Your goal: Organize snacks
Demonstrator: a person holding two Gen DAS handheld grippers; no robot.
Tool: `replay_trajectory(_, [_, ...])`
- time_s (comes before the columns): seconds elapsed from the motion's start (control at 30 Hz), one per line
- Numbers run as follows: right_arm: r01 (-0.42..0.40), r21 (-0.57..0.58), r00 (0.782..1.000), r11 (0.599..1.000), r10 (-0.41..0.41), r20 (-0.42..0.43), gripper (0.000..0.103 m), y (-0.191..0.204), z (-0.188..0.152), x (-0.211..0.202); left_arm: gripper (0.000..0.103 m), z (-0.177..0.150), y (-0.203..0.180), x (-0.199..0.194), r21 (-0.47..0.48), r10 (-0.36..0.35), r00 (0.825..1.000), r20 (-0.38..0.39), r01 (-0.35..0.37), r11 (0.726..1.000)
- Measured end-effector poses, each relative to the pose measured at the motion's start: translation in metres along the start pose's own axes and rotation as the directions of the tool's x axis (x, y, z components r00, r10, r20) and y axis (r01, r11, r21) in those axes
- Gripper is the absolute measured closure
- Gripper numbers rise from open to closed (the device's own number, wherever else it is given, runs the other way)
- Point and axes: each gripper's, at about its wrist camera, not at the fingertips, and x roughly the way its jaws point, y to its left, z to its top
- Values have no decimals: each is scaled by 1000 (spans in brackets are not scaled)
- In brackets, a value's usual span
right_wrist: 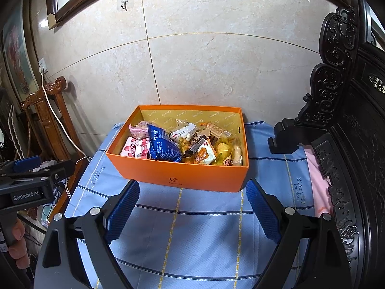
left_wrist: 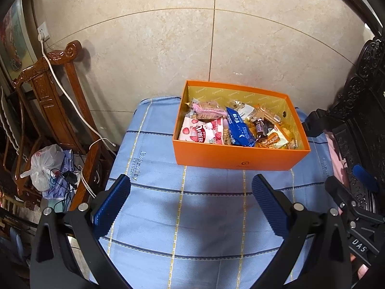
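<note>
- Blue-padded left gripper (left_wrist: 191, 187) and right gripper (right_wrist: 192, 191) both stand wide apart, holding nothing, above the blue checked cloth (left_wrist: 204, 216).
- Orange box (right_wrist: 182, 173), full of snacks (right_wrist: 163, 148), sits on the cloth by the wall.
- Only the right wrist view reads "GenRobot.AI"; the left shows a white plastic bag (left_wrist: 44, 166).
</note>
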Motion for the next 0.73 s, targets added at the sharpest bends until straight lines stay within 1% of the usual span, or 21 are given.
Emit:
replay_trajectory(0.1, [4,3,1000,1000,-4,1,12,0,0,0,4,-1,-1,-2,-2,-6,1000,7,6,1000])
replay_trajectory(0.13, [10,1,1000,1000,-10,7,12,0,0,-1,4,-2,-2,-4,8,5,1000,26,-5,1000])
replay_trajectory(0.2, [19,-10,1000,1000,-19,11,12,0,0,-1,4,-4,-7,-14,45,33,994,104,-37,998])
replay_trajectory(0.27, [20,-16,1000,1000,-20,9,12,1,0,0,4,-4,-12,-19,76,45,991,126,-55,996])
replay_trajectory(0.47, [12,-19,1000,1000,-12,5,12,3,0,3,4,1,-12,-19,72,26,994,108,-34,997])
replay_trajectory(0.57, [10,-19,1000,1000,-10,5,12,3,1,3,4,2,-10,-16,65,29,996,88,-35,997])
replay_trajectory(0.73, [7,-18,1000,1000,-7,5,12,4,1,4,4,2,-10,-12,66,32,996,83,-37,997])
